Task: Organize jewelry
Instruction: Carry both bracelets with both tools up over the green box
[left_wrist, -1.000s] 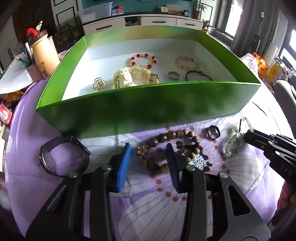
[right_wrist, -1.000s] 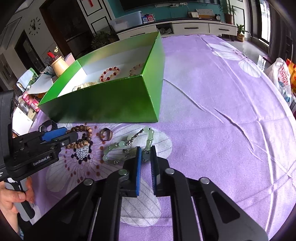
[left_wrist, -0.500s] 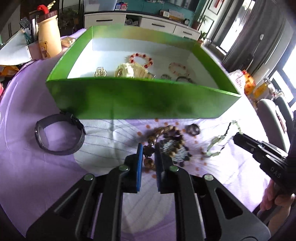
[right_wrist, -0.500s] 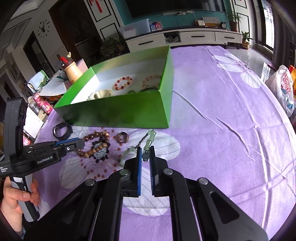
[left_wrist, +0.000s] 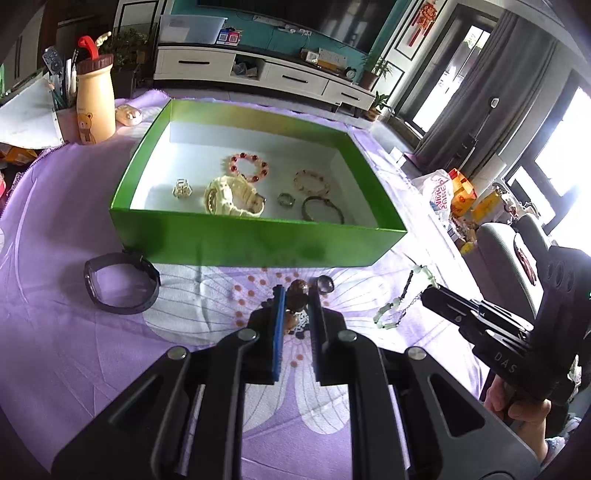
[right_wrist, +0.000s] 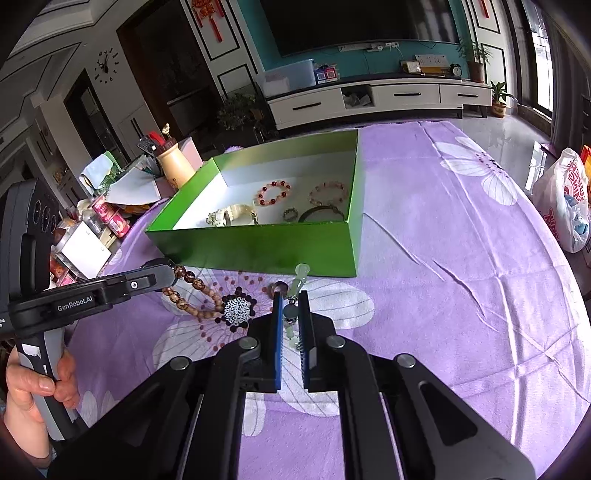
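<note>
Grippers pinch a wooden bead bracelet (right_wrist: 192, 291) on the left and a jade chain bracelet (right_wrist: 295, 291) on the right; lift both clear over the green box's (left_wrist: 258, 242) near wall.

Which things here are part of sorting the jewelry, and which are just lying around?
Job:
green box
wooden beads in left gripper
jade bracelet in right gripper
ring
black watch
pieces already boxed, such as the cream watch

Lying about:
bear bottle
snack bag
papers
</note>
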